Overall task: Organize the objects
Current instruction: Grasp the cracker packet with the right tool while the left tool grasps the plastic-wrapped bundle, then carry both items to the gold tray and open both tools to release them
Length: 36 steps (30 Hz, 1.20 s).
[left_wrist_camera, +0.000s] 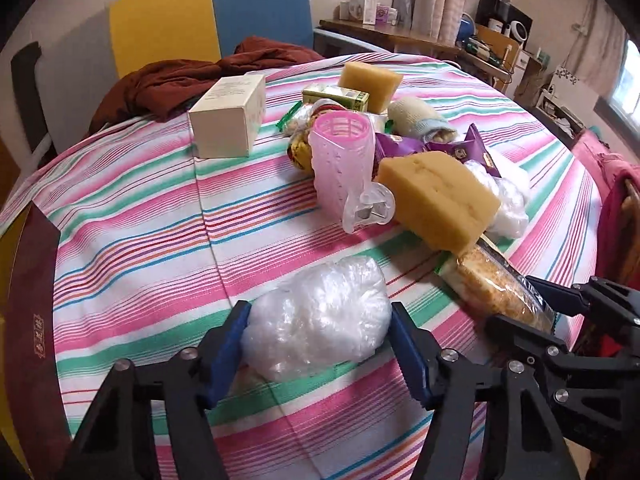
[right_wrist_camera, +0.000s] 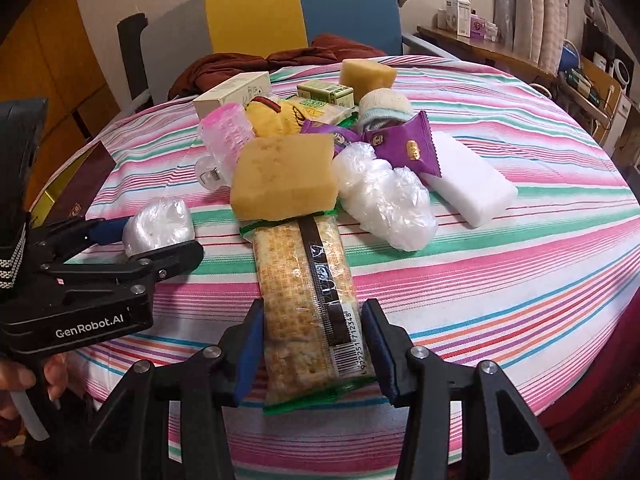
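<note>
On a striped round table (left_wrist_camera: 140,240) lies a pile of objects. My left gripper (left_wrist_camera: 320,336) is shut on a crumpled clear plastic bag (left_wrist_camera: 320,316); the bag also shows in the right wrist view (right_wrist_camera: 158,226). My right gripper (right_wrist_camera: 312,344) is closed around the near end of a cracker packet (right_wrist_camera: 306,300), whose far end lies under a yellow sponge (right_wrist_camera: 284,178). The packet (left_wrist_camera: 500,288) and sponge (left_wrist_camera: 436,196) also show in the left wrist view.
The pile holds a pink plastic roller with a clip (left_wrist_camera: 344,160), purple snack packets (right_wrist_camera: 408,146), another crumpled bag (right_wrist_camera: 386,196), a white foam block (right_wrist_camera: 468,180), a second sponge (left_wrist_camera: 370,84), a green box (left_wrist_camera: 336,98) and a white box (left_wrist_camera: 228,120). A dark red box (left_wrist_camera: 32,300) lies at the left edge.
</note>
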Motion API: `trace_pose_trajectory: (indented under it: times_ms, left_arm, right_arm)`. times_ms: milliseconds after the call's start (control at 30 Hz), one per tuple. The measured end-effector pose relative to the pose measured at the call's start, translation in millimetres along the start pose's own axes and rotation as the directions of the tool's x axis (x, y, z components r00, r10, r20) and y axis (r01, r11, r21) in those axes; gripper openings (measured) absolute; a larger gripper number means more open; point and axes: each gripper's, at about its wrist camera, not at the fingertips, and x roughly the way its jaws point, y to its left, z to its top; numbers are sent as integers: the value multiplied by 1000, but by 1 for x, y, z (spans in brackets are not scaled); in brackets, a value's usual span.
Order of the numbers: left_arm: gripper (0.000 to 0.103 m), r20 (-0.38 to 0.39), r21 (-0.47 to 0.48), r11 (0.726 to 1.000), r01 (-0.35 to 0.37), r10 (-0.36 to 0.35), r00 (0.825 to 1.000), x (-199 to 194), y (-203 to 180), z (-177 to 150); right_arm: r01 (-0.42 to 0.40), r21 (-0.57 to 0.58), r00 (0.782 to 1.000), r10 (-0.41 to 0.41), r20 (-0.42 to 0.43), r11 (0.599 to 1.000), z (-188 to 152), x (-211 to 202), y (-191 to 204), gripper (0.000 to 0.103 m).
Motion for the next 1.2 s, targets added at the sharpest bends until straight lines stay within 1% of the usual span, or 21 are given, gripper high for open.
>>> trace_pose_trajectory:
  times_ms: [133,233,433,700,967,1100,1200]
  left_arm:
    - [66,20,6,1000,20,-20,1000,-3,2,-4]
    - [65,35,-39,998,57,-55,998,-6,10,-7]
    - [62,61,-72,993,88,-84,995,-15,21,-15]
    - [62,61,-98,990,103,-98,993,-31,38,-28]
    - [62,112,-85,989,118,-108,988,-64,52,-39]
    - [62,136,-113,985,129,-114,984,-80,65,-45]
    - [62,149,-133,983,124,-104,983,-93,76,-49]
  right_arm:
    - [21,-18,1000,-21,6,1000,-1,0,3,49]
    - [33,-30,999,-33,5,999,-1,1,6,48]
    - [26,-11,1000,-26,-3,1000,0,0,8,47]
    - [-69,32,997,70,-37,997,-2,-5,20,46]
    - [-153,67,985,157,-69,986,-1,-6,39,46]
    - [-187,82,978,193,-79,979,-2,-7,53,46]
    - [-219,76,971,225,-78,973,0,-10,67,46]
